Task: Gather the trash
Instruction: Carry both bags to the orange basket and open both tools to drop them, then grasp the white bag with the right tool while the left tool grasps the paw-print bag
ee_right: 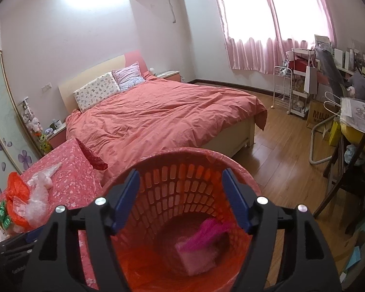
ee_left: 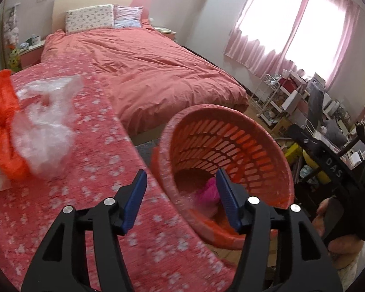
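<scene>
A red slatted trash basket (ee_left: pixel 231 146) lined with a red bag stands beside a table with a pink flowered cloth (ee_left: pixel 90 160). Pink crumpled trash (ee_left: pixel 208 191) lies inside it, also seen in the right wrist view (ee_right: pixel 204 231). On the cloth lie a clear plastic bag (ee_left: pixel 45 126) and an orange plastic bag (ee_left: pixel 1 126); both show in the right wrist view (ee_right: pixel 37 199) (ee_right: pixel 17 189). My left gripper (ee_left: pixel 181 185) is open and empty over the table edge and basket rim. My right gripper (ee_right: pixel 180 185) is open and empty above the basket (ee_right: pixel 182 189).
A bed with a salmon duvet (ee_right: pixel 163 116) lies beyond the table. Wood floor (ee_right: pixel 287 160) runs to the right. Shelves, a white cart (ee_right: pixel 283 87) and boxes crowd the right wall under pink curtains. A green bow (ee_right: pixel 2 215) lies by the orange bag.
</scene>
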